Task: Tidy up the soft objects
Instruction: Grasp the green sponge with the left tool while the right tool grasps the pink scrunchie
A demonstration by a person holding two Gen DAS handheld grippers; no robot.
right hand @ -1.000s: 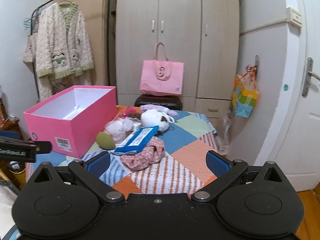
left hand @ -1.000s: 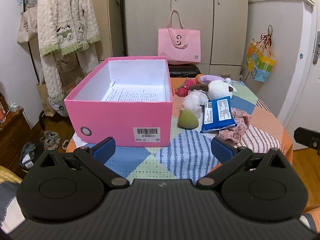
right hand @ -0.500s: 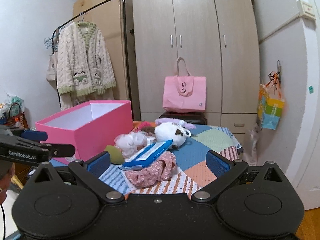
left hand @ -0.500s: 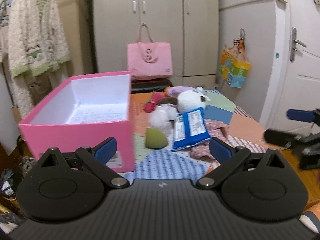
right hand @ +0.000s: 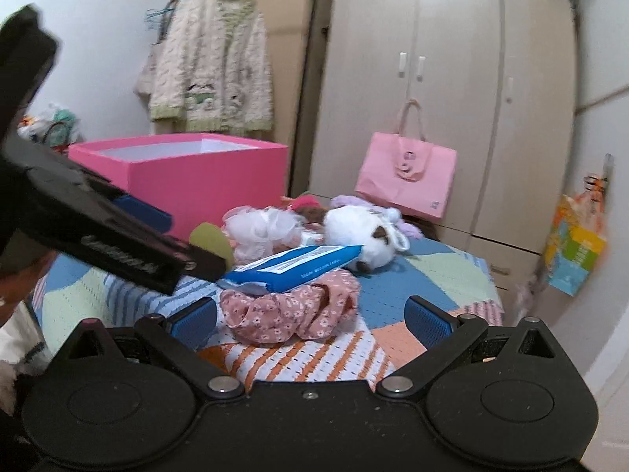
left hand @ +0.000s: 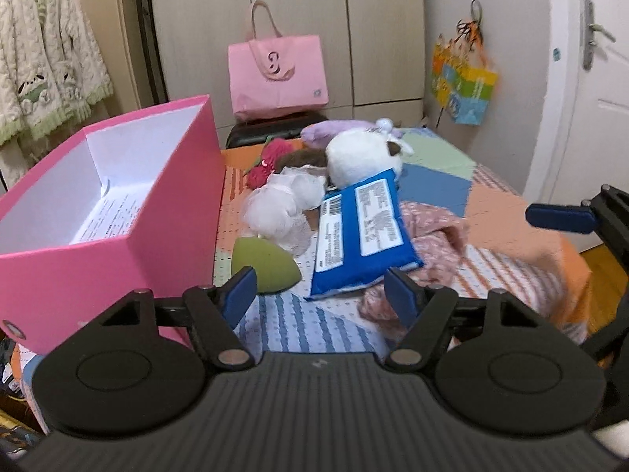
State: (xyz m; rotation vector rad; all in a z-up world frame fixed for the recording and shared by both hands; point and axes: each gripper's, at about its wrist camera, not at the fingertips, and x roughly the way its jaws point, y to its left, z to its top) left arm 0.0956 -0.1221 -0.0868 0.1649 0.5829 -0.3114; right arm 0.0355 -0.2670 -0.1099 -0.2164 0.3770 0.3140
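Observation:
An open pink box (left hand: 118, 212) stands on the left of the patchwork table (left hand: 432, 187). Beside it lie a green sponge (left hand: 265, 265), a white frilly bundle (left hand: 281, 206), a blue packet (left hand: 363, 232), a pink floral scrunchie (left hand: 432, 232), a white plush (left hand: 363, 151), a red toy (left hand: 265, 161) and a purple plush (left hand: 334, 131). My left gripper (left hand: 322, 297) is open and empty, just short of the sponge and packet. My right gripper (right hand: 310, 320) is open and empty, its fingers either side of the scrunchie (right hand: 291, 308), under the packet (right hand: 295, 263).
A pink tote bag (left hand: 277, 74) stands on a dark stool before the wardrobe (left hand: 298, 19). A knit cardigan (left hand: 47, 59) hangs at left. A colourful bag (left hand: 464, 92) hangs by the door. The left gripper's body (right hand: 98, 236) crosses the right wrist view.
Both grippers have moved in towards the pile of soft things. The left gripper has swung right of the box. The right gripper has dropped low to the scrunchie.

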